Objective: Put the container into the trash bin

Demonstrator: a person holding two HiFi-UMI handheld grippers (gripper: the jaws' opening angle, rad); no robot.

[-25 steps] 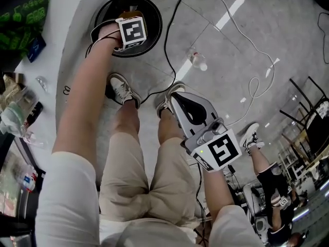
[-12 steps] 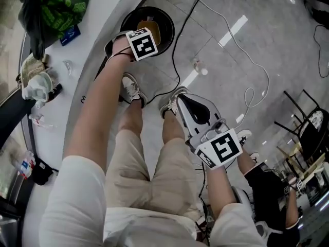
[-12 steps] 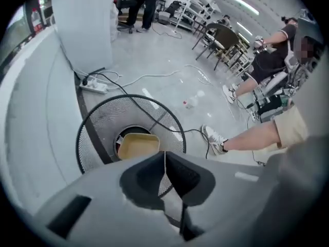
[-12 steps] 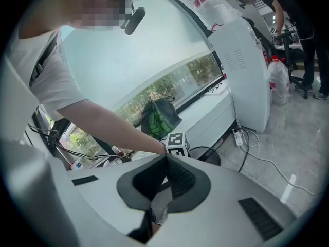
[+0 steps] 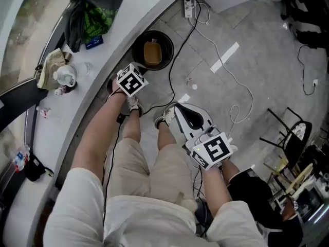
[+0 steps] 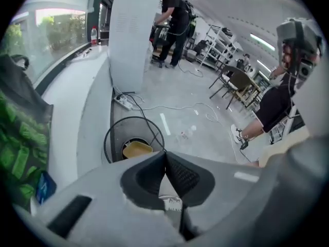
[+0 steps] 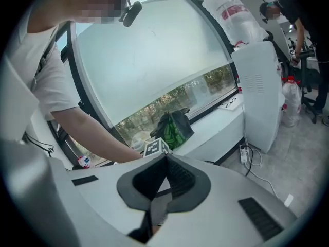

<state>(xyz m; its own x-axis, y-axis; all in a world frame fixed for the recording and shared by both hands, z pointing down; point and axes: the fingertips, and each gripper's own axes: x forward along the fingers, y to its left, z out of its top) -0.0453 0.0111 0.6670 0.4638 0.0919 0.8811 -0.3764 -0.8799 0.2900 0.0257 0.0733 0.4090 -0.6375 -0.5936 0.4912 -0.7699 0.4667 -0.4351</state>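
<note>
The black round trash bin point(image 5: 165, 39) stands on the floor beside the white counter, and a tan container point(image 5: 152, 53) lies inside it. In the left gripper view the bin point(image 6: 114, 133) and the container point(image 6: 136, 149) show below and beyond the jaws. My left gripper point(image 6: 165, 154) is shut with nothing between its jaws. In the head view only its marker cube point(image 5: 130, 80) shows, nearer to me than the bin. My right gripper point(image 5: 175, 107) hangs over my feet, also shut and empty point(image 7: 165, 157).
A curved white counter point(image 5: 97, 68) runs along the left with a green-and-black bag point(image 5: 92, 12) and small items on it. A power strip point(image 5: 188, 6), cables point(image 5: 241, 86) and a plastic bottle point(image 5: 191, 82) lie on the floor. Chairs point(image 5: 288, 133) stand at the right.
My left gripper has lifted off the bin and drawn back toward me, leaving the container inside. Both hands have risen, and the floor looks farther away.
</note>
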